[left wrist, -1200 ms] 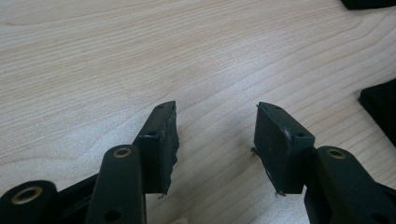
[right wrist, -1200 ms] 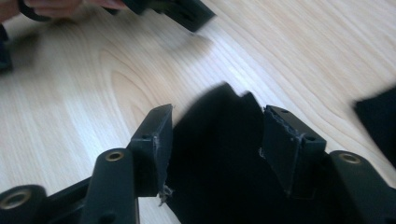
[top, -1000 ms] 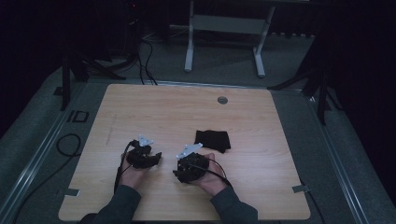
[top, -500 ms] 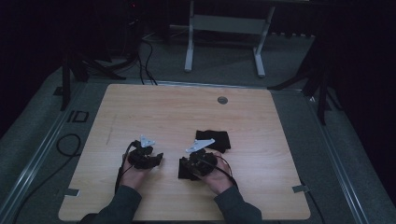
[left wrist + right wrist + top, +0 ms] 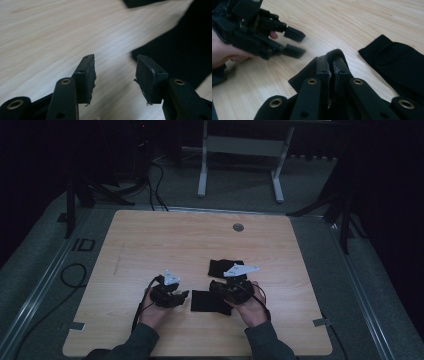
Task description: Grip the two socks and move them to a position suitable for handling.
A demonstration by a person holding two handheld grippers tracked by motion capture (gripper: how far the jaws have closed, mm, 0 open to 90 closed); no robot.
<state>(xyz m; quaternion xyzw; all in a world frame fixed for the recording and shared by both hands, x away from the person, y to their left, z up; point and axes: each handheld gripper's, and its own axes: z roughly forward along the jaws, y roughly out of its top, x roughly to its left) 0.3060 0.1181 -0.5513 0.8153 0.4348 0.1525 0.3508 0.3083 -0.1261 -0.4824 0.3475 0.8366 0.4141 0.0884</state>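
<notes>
Two black socks lie on the wooden table (image 5: 165,240). One sock (image 5: 222,267) rests flat beyond my right hand. The other sock (image 5: 209,302) lies between my hands, and my right gripper (image 5: 216,291) is shut on its folded edge (image 5: 305,72) after its jaws have just been closing on the fabric. In the right gripper view the closed fingertips (image 5: 333,63) pinch that fold, with the flat sock (image 5: 399,62) off to the right. My left gripper (image 5: 184,296) is open, its jaws (image 5: 115,75) low over bare wood just short of the held sock's corner (image 5: 180,45).
A round grommet (image 5: 238,227) sits near the table's far edge. A metal stand (image 5: 240,165) is on the floor behind the table. A cable (image 5: 70,275) loops on the floor at left. Bare wood spreads across the table's left and far halves.
My right gripper shut on one sock from the dark pile and drew it toward me and to the left. My left gripper slid right toward it.
</notes>
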